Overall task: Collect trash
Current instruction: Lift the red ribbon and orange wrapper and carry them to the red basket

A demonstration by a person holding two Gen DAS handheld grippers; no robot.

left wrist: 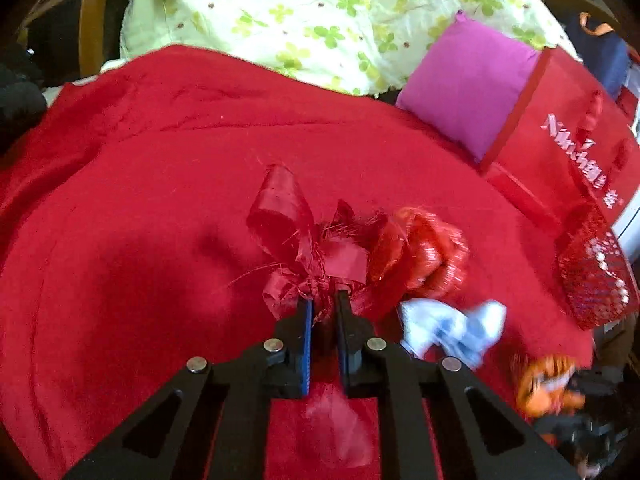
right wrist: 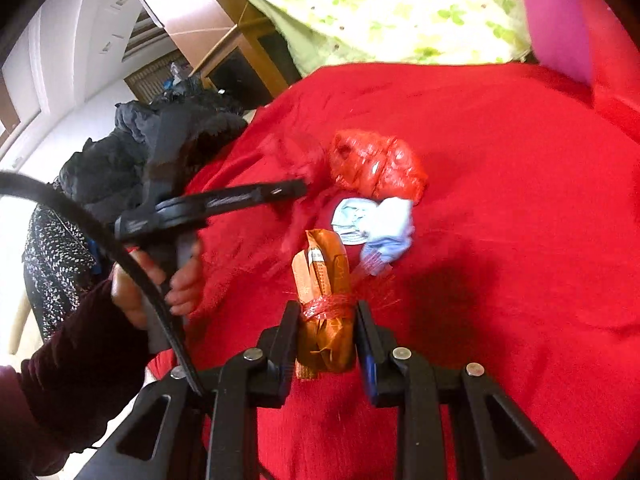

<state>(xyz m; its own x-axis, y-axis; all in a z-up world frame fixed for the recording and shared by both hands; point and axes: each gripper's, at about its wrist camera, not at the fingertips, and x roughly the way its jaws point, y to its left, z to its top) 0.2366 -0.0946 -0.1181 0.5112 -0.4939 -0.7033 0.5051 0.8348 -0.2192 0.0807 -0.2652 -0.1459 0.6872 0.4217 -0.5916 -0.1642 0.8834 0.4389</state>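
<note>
On a red blanket (left wrist: 140, 184) lie pieces of trash. My left gripper (left wrist: 323, 300) is shut on a frayed red ribbon bow (left wrist: 304, 240). Right of it lie a crumpled red plastic bag (left wrist: 420, 256) and a crumpled pale blue wrapper (left wrist: 452, 328). My right gripper (right wrist: 327, 312) is shut on an orange packet bound with red string (right wrist: 326, 300), held just above the blanket (right wrist: 500, 240). Beyond it are the blue wrapper (right wrist: 376, 224) and the red bag (right wrist: 376, 164). The left gripper's fingers (right wrist: 280, 190) reach in from the left. The orange packet shows blurred in the left wrist view (left wrist: 548, 384).
A green clover-print quilt (left wrist: 320, 12) and a magenta cushion (left wrist: 468, 80) lie at the back. A red gift bag with white lettering (left wrist: 568, 148) and a red mesh pouch (left wrist: 596, 276) are at the right. Dark clothes (right wrist: 100, 168) are piled at the blanket's left edge.
</note>
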